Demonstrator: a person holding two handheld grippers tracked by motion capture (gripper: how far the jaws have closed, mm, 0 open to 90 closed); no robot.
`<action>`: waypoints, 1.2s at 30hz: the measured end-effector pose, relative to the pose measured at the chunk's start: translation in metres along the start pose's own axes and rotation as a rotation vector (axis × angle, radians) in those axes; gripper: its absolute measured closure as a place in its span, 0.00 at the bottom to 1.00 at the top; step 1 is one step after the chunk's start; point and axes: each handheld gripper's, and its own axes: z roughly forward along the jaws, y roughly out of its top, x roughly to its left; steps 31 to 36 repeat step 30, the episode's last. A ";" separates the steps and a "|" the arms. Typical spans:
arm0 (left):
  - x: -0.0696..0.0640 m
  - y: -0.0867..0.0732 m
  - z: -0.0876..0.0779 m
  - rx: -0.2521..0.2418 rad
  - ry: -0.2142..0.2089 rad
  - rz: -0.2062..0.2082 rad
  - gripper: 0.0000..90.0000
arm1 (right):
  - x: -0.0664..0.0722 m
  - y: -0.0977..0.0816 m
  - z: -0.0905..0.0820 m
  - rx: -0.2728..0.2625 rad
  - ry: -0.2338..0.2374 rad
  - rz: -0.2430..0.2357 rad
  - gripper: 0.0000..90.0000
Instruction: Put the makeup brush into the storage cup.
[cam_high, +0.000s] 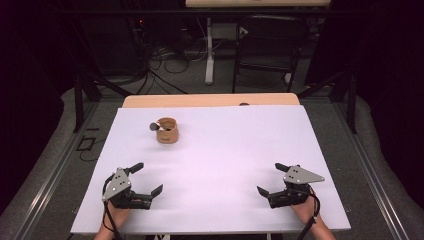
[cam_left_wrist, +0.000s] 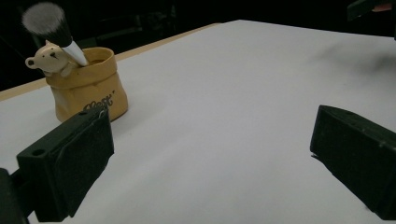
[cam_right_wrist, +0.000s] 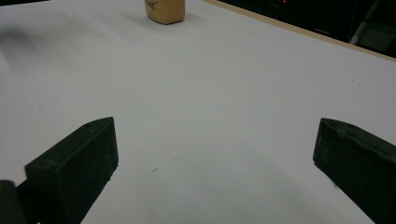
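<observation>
Right now your left gripper (cam_high: 149, 178) sits at the near left of the white table (cam_high: 225, 165) with its jaws spread wide and nothing between them, and your right gripper (cam_high: 272, 178) mirrors it at the near right, jaws equally wide apart and empty. Both hover or rest just above the near edge, well apart from each other. The yellow pouch (cam_high: 167, 130) stands upright on the far left part of the table, well away from both grippers and closer to your left one. Seen from your left gripper view, the pouch (cam_left_wrist: 88, 88) lies ahead and to the left of the jaws, with dark lettering on its front; a makeup brush (cam_left_wrist: 51, 25) leans out of its mouth with its fluffy head tilted up and to the left, and a small bear figure (cam_left_wrist: 49, 58) sits at the rim beside the brush handle. From your right gripper view, the pouch (cam_right_wrist: 166, 10) is far ahead at the top edge.
</observation>
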 end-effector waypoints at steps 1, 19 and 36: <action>-0.001 -0.001 0.000 0.003 0.006 -0.001 0.00 | 0.000 0.000 -0.001 0.003 0.001 0.001 0.00; 0.002 -0.013 -0.009 0.014 0.040 -0.042 0.00 | 0.002 -0.003 -0.006 0.011 -0.013 -0.044 0.00; 0.005 -0.014 -0.008 0.012 0.049 -0.042 0.00 | 0.003 -0.003 -0.004 0.023 -0.010 -0.051 0.00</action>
